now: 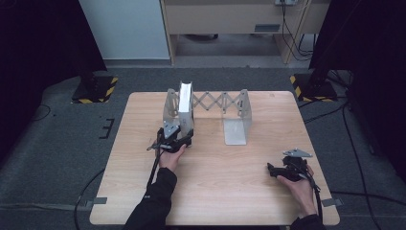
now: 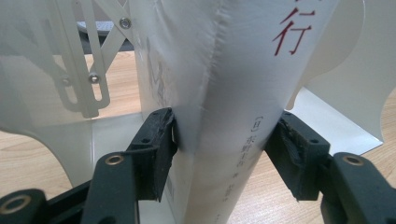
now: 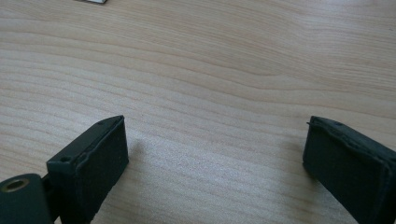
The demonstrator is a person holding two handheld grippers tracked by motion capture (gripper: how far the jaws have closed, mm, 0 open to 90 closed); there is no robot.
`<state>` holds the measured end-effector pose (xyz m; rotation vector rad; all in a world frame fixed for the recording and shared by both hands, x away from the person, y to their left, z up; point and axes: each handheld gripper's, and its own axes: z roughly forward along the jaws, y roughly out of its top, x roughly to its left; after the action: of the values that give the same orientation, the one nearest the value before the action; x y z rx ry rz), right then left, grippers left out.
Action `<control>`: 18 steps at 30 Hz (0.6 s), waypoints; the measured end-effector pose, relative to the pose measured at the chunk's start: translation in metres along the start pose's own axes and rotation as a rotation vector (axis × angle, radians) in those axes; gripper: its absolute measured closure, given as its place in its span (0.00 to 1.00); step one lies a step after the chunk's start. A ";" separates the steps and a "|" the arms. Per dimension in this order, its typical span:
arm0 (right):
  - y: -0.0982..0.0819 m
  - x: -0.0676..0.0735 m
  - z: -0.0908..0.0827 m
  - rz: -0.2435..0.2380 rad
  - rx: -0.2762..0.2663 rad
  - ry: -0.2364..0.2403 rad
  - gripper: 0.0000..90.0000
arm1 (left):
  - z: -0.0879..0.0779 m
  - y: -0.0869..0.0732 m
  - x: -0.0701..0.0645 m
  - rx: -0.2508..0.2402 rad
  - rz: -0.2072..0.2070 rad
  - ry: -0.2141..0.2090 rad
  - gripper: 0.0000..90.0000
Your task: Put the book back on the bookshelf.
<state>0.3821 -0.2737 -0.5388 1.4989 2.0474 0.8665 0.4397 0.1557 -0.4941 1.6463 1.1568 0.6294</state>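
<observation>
Where the high view looks down, my left gripper (image 1: 184, 139) sits at the white book (image 1: 186, 103) standing in the rack (image 1: 239, 117). My left gripper view shows my pads (image 2: 159, 149) just touching its spine (image 2: 233, 116). My right gripper (image 3: 215, 158) gapes over bare table (image 3: 210, 60).

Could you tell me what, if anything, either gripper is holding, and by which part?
The left gripper straddles the white book low on its spine as it stands in the metal book rack; whether the pads press cannot be told. The right gripper holds nothing.
</observation>
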 end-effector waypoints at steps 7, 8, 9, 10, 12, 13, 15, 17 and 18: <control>0.000 0.000 0.000 -0.001 0.000 0.002 0.08 | -0.032 -0.011 0.003 0.030 -0.023 -0.062 0.36; 0.000 0.000 0.000 -0.001 0.001 0.002 0.08 | -0.037 -0.013 0.005 0.045 -0.028 -0.068 0.35; 0.000 0.000 0.000 0.002 0.001 0.003 0.07 | -0.043 -0.016 0.006 0.053 -0.028 -0.067 0.35; 0.000 0.001 0.000 0.006 0.001 0.002 0.07 | -0.047 -0.019 0.008 0.065 -0.030 -0.070 0.34; 0.000 0.001 -0.001 0.008 0.001 0.004 0.07 | -0.057 -0.025 0.011 0.099 -0.035 -0.072 0.31; -0.001 0.001 -0.001 0.003 0.002 0.005 0.07 | -0.062 -0.028 0.012 0.109 -0.028 -0.070 0.31; -0.001 0.001 -0.001 0.000 -0.001 0.004 0.07 | -0.071 -0.034 0.016 0.132 -0.030 -0.065 0.29; -0.001 0.002 -0.002 -0.005 0.004 0.012 0.07 | -0.080 -0.040 0.020 0.146 -0.034 -0.060 0.28; -0.001 0.002 -0.002 -0.006 0.002 0.012 0.07 | -0.084 -0.043 0.023 0.164 -0.038 -0.059 0.28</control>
<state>0.3795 -0.2725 -0.5388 1.4907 2.0610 0.8740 0.3633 0.2143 -0.5045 1.7642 1.2205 0.4683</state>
